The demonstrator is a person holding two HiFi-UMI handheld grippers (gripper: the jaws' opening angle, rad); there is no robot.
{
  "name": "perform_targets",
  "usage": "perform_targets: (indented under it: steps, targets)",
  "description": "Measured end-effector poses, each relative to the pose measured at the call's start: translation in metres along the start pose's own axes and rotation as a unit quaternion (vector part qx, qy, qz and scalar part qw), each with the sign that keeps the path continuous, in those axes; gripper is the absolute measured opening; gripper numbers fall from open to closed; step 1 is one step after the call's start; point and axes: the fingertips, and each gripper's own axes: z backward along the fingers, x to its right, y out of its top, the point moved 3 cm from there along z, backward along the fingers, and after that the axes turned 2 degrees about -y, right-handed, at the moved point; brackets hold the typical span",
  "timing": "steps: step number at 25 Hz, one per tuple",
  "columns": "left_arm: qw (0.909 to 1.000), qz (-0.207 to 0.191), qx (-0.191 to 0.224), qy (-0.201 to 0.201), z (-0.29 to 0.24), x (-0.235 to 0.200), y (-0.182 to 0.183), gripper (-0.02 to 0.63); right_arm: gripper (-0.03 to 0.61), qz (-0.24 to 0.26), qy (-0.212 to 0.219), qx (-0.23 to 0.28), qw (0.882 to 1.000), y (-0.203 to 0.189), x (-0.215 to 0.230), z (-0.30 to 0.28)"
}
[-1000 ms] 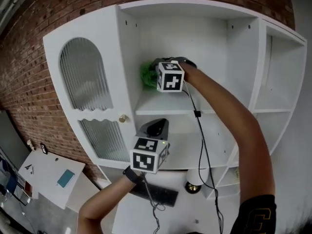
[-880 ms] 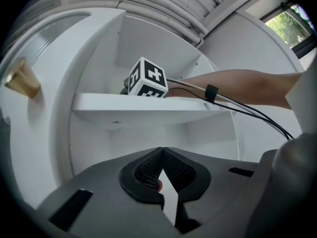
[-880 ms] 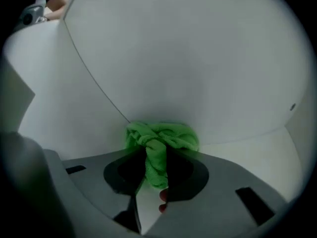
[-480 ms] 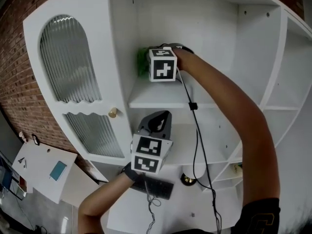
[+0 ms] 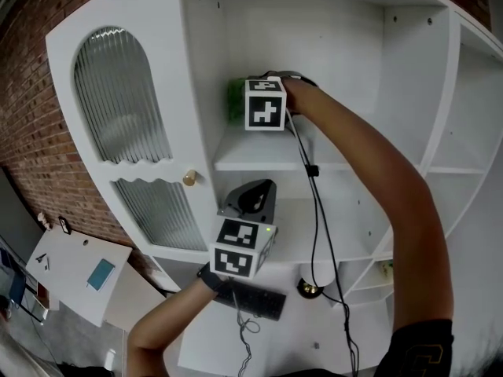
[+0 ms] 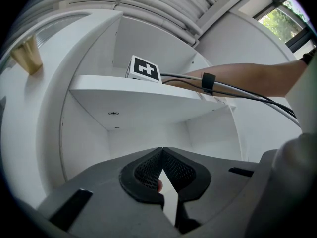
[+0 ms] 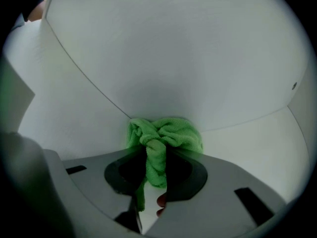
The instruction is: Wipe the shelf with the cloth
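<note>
Up in the upper shelf's [image 5: 259, 160] back left corner, the right gripper [image 7: 154, 175] is pinching the bunched green cloth [image 7: 167, 133], the left gripper [image 6: 161, 168] is hanging closed and empty below, and that thin pinched fold could slip under drag.

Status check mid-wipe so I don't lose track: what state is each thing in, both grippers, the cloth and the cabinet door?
green cloth: bunched, at the back corner of the shelf.
right gripper: shut on the green cloth.
left gripper: shut, empty.
cabinet door: closed.
</note>
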Motion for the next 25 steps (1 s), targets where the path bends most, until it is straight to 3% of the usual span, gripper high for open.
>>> perform_targets:
  steps: [25]
  targets:
    - [0.9995,0.019,0.002,-0.024,-0.007,0.022,0.004,0.017,0.086,-0.056,0.001,-0.059,0.997,-0.061,-0.008,0.031]
